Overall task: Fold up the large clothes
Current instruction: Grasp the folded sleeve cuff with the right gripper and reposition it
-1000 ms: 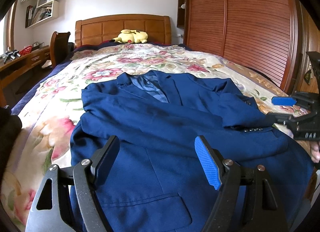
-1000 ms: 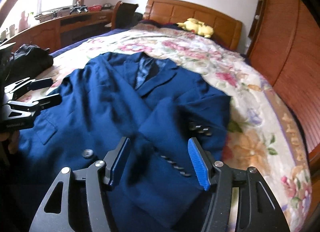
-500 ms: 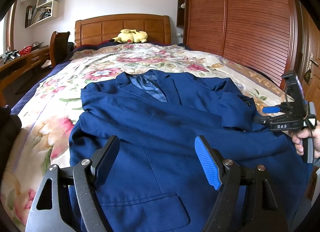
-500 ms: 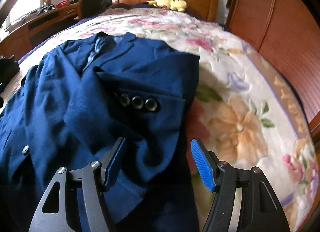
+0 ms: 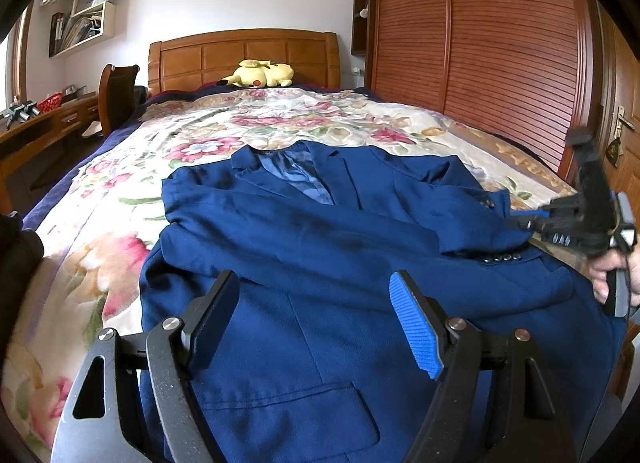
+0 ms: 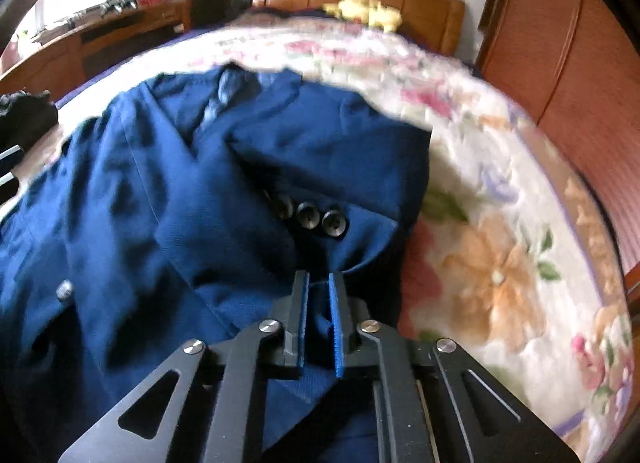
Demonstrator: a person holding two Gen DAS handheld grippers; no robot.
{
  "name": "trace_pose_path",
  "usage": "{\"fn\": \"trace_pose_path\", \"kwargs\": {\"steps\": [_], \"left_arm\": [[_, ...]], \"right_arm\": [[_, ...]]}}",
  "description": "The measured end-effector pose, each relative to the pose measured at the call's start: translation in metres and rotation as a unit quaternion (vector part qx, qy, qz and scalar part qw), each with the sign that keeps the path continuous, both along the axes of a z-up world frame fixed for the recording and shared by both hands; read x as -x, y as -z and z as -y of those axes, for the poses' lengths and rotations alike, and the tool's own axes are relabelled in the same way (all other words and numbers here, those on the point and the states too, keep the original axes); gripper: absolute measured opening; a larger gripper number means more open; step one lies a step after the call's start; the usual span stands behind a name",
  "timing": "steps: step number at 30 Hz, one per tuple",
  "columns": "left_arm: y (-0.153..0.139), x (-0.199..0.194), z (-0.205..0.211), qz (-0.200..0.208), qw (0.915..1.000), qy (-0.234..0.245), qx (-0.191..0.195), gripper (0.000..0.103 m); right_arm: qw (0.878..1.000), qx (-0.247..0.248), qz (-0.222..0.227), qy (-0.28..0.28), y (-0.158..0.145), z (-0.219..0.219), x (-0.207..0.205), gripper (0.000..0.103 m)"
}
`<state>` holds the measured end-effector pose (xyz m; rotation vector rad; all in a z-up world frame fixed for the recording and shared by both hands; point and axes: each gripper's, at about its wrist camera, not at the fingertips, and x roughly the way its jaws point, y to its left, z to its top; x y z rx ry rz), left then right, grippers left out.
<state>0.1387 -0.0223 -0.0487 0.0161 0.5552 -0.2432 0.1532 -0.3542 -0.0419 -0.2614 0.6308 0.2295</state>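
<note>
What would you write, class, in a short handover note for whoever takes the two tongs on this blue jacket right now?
Right tongs: shut on a pinch of the blue jacket at its edge on that side, just below the folded sleeve's cuff buttons.
Left tongs: open, hovering over the jacket's lower front, holding nothing.
Jacket: face up on the floral bedspread, collar toward the headboard.
Done: both sleeves folded across the chest.
Left: probably fold the body, then tidy it.

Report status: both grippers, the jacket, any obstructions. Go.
Left gripper open, hovering over jacket hem. Right gripper shut on blue jacket sleeve cuff. Jacket flat on bed. Nothing in the way.
</note>
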Motion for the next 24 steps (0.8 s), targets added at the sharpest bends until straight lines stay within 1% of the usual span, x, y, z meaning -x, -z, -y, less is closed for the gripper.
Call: {"fn": "trace_pose_path", "kwargs": {"steps": [3, 6, 9, 13, 15, 18, 21, 24], "left_arm": [[-0.002, 0.002, -0.003, 0.002, 1.0000, -0.001, 0.001, 0.078], [-0.003, 0.003, -0.007, 0.003, 1.0000, -0.004, 0.002, 0.078], [-0.006, 0.005, -0.013, 0.005, 0.9999, -0.009, 0.005, 0.078], [-0.006, 0.009, -0.019, 0.007, 0.9999, -0.012, -0.001, 0.078], [-0.007, 0.010, -0.023, 0.007, 0.9999, -0.016, -0.001, 0.078], [-0.007, 0.013, -0.029, 0.008, 0.9998, -0.020, 0.000, 0.078], [-0.007, 0.015, -0.034, 0.008, 0.9997, -0.024, -0.001, 0.078], [-0.008, 0.017, -0.038, 0.010, 0.9996, -0.026, -0.001, 0.078]], "right_arm": [[0.999, -0.019, 0.042, -0.008, -0.024, -0.002, 0.012, 0.006], [0.997, -0.024, 0.074, -0.025, -0.044, -0.012, 0.023, 0.006], [0.994, -0.020, 0.099, -0.047, -0.060, -0.029, 0.032, 0.005], [0.989, -0.029, 0.119, -0.083, -0.071, -0.051, 0.046, 0.005], [0.986, -0.033, 0.125, -0.103, -0.072, -0.061, 0.054, 0.005], [0.984, -0.025, 0.127, -0.125, -0.068, -0.077, 0.061, 0.005], [0.983, -0.018, 0.118, -0.138, -0.062, -0.089, 0.061, 0.005], [0.986, -0.015, 0.096, -0.138, -0.054, -0.092, 0.053, 0.005]]}}
